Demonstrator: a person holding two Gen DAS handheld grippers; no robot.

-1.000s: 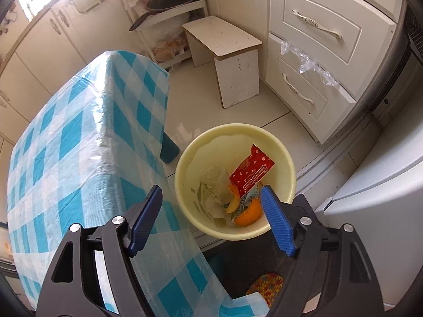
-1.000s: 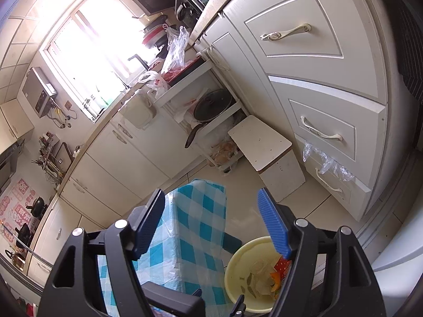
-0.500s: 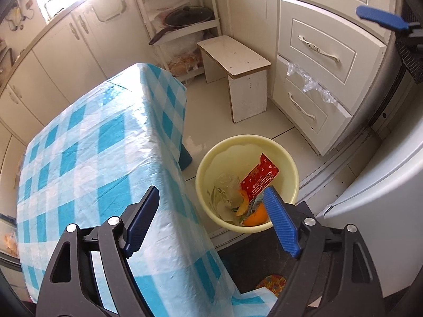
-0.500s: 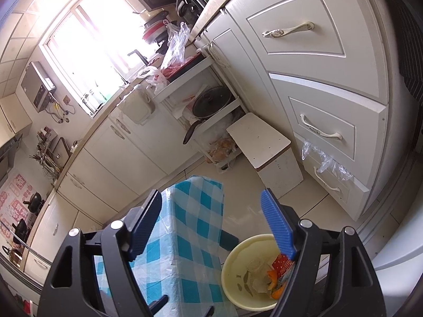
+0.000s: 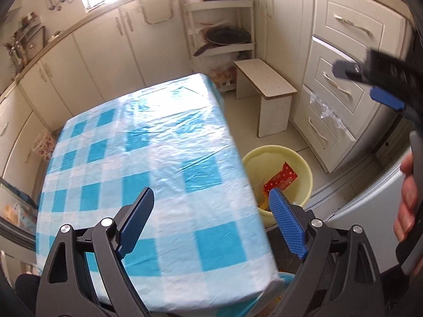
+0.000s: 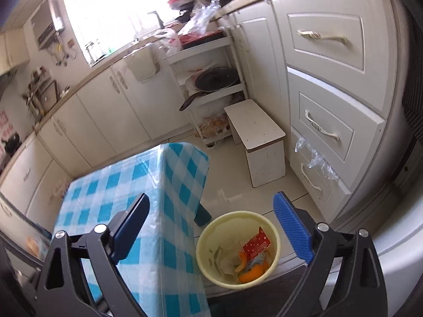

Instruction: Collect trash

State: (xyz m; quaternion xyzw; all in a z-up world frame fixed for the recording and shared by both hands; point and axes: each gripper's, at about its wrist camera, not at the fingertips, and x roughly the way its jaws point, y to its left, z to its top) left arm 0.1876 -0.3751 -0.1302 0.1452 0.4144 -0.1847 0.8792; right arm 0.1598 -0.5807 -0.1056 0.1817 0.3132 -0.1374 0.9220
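A yellow bucket stands on the floor beside the table and holds a red wrapper, orange peel and crumpled clear plastic. It also shows in the left wrist view, right of the table. My left gripper is open and empty above the table's near right part. My right gripper is open and empty, high above the bucket; it also shows at the right edge of the left wrist view, held by a hand.
The table has a blue-and-white checked cloth. A small white stool stands on the floor by the drawer cabinets. A shelf rack with a pan stands in the corner. A grey appliance is at the right.
My left gripper has swung up and left from above the bucket to above the table. My right gripper has tilted down, so the bucket shows larger between its fingers.
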